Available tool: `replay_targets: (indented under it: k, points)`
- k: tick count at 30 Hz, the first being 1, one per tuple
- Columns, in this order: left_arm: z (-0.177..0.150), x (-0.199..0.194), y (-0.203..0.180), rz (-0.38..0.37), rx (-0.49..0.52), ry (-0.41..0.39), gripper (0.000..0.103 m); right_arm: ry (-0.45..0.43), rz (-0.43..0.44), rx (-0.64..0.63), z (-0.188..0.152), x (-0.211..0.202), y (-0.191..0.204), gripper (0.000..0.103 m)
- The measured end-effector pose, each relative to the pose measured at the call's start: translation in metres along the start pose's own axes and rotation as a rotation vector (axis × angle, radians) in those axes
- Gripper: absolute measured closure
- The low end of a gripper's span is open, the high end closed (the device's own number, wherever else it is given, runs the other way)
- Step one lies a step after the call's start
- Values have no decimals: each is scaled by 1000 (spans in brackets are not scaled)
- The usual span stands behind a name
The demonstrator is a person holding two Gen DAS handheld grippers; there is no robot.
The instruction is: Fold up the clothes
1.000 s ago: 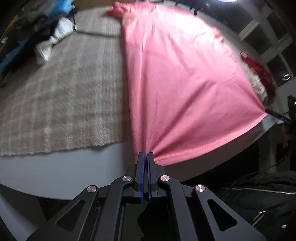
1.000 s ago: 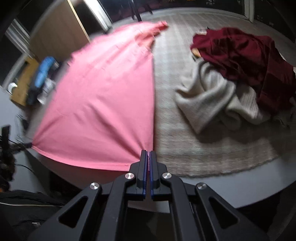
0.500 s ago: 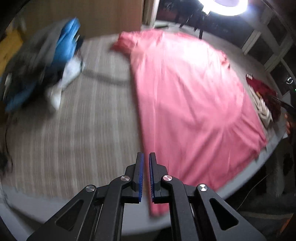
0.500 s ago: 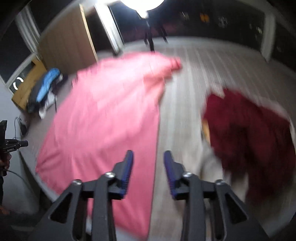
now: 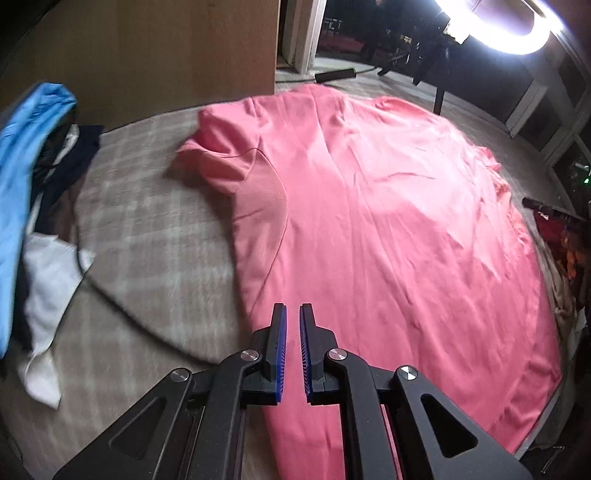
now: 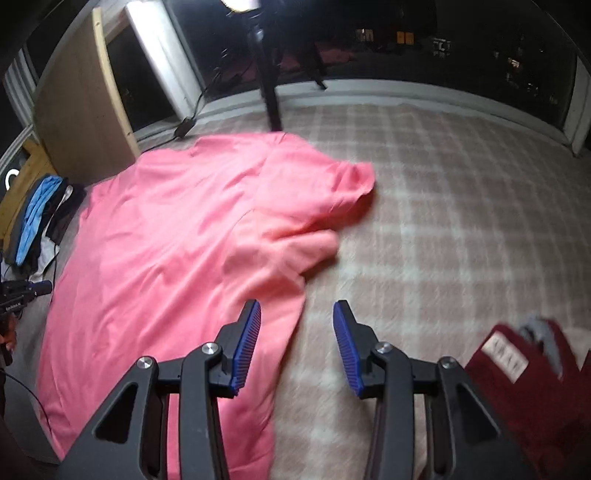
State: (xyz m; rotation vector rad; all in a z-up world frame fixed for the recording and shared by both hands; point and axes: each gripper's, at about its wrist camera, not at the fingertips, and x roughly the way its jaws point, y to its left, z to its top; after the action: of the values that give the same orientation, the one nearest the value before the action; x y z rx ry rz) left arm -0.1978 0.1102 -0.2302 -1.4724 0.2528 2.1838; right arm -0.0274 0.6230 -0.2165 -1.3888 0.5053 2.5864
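Note:
A pink T-shirt (image 5: 388, 229) lies spread flat on a plaid blanket, collar end away from me. My left gripper (image 5: 291, 310) hovers over the shirt's left side edge, below the left sleeve (image 5: 221, 158). Its jaws stand a narrow gap apart with nothing between them. In the right wrist view the same shirt (image 6: 173, 251) fills the left half. My right gripper (image 6: 297, 310) hangs open and empty above the shirt's right edge, short of the crumpled right sleeve (image 6: 332, 192).
The plaid blanket (image 6: 461, 184) covers the surface. A pile of blue, white and dark clothes (image 5: 26, 155) lies at the left. A maroon garment (image 6: 524, 398) sits at the near right. A ring light (image 5: 498, 26) on a tripod (image 6: 269, 74) and a wooden panel (image 5: 147, 55) stand behind.
Both grippers were shut on the shirt's bottom hem. They have let it go, opened, and moved forward over the shirt toward the sleeves; the right opened wide, the left only slightly.

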Motion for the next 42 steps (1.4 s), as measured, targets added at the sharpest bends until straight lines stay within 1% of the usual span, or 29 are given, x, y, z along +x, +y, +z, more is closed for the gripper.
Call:
replay_targets:
  k: [3, 6, 8, 12, 14, 15, 18, 19, 21, 22, 23, 24, 25, 26, 27, 29, 31, 32, 34, 36, 38, 40, 41, 42]
  points:
    - [4, 17, -2, 1, 17, 34, 95, 7, 46, 62, 8, 5, -15, 63]
    - [5, 21, -5, 1, 37, 40, 95, -1, 105, 131, 19, 14, -29, 63]
    - [6, 21, -7, -3, 45, 45, 95, -1, 120, 164, 26, 21, -37, 63]
    - [6, 21, -8, -6, 52, 53, 95, 7, 140, 195, 41, 42, -41, 63]
    - [4, 20, -8, -10, 50, 53, 95, 19, 153, 181, 46, 49, -37, 63]
    - [4, 20, -8, -12, 49, 52, 95, 19, 146, 153, 47, 51, -32, 63]
    - [1, 18, -9, -15, 49, 52, 95, 4, 108, 47, 52, 48, -16, 100]
    - [1, 18, -10, -16, 49, 53, 95, -7, 90, 10, 54, 45, -11, 100]
    - [-1, 17, -11, -17, 50, 52, 95, -66, 10, -46, 58, 36, -7, 100]
    - [-2, 16, -12, -17, 51, 51, 95, -78, 1, -46, 59, 33, -9, 100]
    - [-3, 16, -12, -17, 51, 51, 95, -63, 13, -35, 60, 35, -11, 100]
    - [-4, 15, -12, -17, 52, 51, 95, -43, -2, -20, 60, 35, -14, 97]
    - [-5, 15, -13, -18, 50, 51, 95, -26, -35, -2, 60, 35, -18, 87]
    - [-5, 14, -14, -16, 54, 53, 95, -27, -43, 22, 57, 31, -21, 82]
    - [-6, 14, -15, -14, 58, 55, 95, -41, -30, 49, 54, 24, -26, 73]
    - [-7, 13, -17, -12, 63, 57, 95, -67, 17, 93, 41, 7, -31, 72]
    - [-9, 12, -18, -15, 64, 55, 95, -64, 79, 91, 24, -7, -27, 72]
    - [-10, 12, -19, -18, 62, 54, 95, -45, 103, 71, 13, -12, -21, 72]
    - [-12, 11, -20, -19, 61, 53, 95, 25, 112, 29, -11, -12, -7, 72]
    - [-14, 10, -21, -19, 62, 51, 95, 82, 129, 32, -27, -5, -2, 72]
    - [-16, 9, -24, -16, 66, 50, 95, 106, 135, 26, -36, 1, 2, 73]
    - [-19, 7, -26, -10, 69, 52, 95, 109, 101, 10, -40, 1, 3, 99]
    - [-20, 7, -28, -7, 70, 53, 95, 101, 76, 18, -41, -2, 0, 99]
    - [-21, 6, -29, -4, 72, 54, 95, 85, 78, 55, -41, -9, -7, 99]
